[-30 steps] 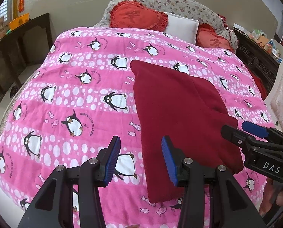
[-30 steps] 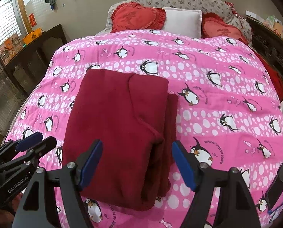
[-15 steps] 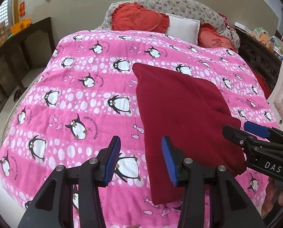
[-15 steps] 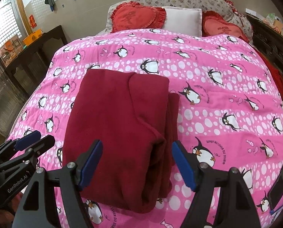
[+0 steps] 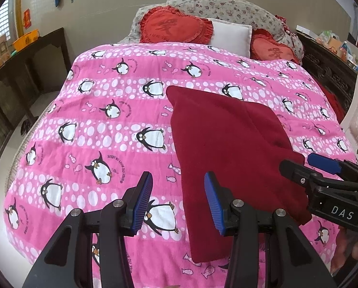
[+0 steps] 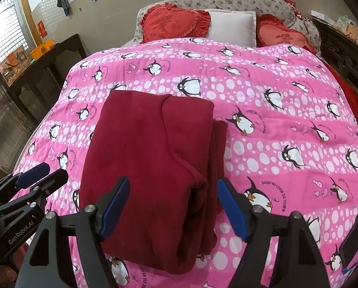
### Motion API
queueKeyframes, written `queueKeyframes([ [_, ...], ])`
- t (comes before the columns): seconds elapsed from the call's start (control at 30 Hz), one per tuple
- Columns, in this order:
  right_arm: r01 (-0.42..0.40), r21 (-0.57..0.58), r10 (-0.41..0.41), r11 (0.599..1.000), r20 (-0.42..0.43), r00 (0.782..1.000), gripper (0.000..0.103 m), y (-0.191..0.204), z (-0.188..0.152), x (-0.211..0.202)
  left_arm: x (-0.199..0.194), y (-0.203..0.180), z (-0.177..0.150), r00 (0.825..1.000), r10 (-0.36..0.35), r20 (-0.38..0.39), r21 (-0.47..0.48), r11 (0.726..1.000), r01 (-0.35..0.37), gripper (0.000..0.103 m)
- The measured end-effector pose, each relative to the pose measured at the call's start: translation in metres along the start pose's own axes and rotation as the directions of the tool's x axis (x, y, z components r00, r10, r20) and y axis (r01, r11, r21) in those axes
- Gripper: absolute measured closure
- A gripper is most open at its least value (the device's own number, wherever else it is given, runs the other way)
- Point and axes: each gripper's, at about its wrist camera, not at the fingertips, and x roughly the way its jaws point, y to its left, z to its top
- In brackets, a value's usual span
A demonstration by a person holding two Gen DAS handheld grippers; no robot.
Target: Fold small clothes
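Dark red garment point(image 6: 150, 165) folded into a neat rectangle, lying flat on pink penguin quilt point(image 6: 275, 110), near the front edge of bed. Left gripper point(image 5: 178, 201) w/ jaws apart, holding nothing, above quilt just beside garment's left edge. Right gripper point(image 6: 173, 206) also w/ jaws wide apart, empty, above garment's near end. Heart cushions point(image 6: 174, 21) & white pillow point(image 6: 231, 25) at head of bed.
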Motion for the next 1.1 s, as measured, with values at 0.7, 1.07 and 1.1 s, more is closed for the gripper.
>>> queueKeyframes([
  [0.7,-0.006,0.035,0.005,0.999,0.014,1.0,0.022,-0.012,0.002,-0.003,-0.002,-0.007,0.013,1.0,0.006,0.023,0.009,1.0,-0.006,0.079],
  [1.07,-0.01,0.045,0.01,0.999,0.008,1.0,0.022,-0.017,0.003,0.0,-0.003,-0.008,0.018,0.999,0.004,0.037,0.005,1.0,-0.004,0.079],
  [1.1,-0.011,0.045,0.011,0.999,0.008,1.0,0.021,-0.017,0.003,0.0,-0.003,-0.008,0.019,0.999,0.003,0.039,0.006,1.0,-0.004,0.079],
])
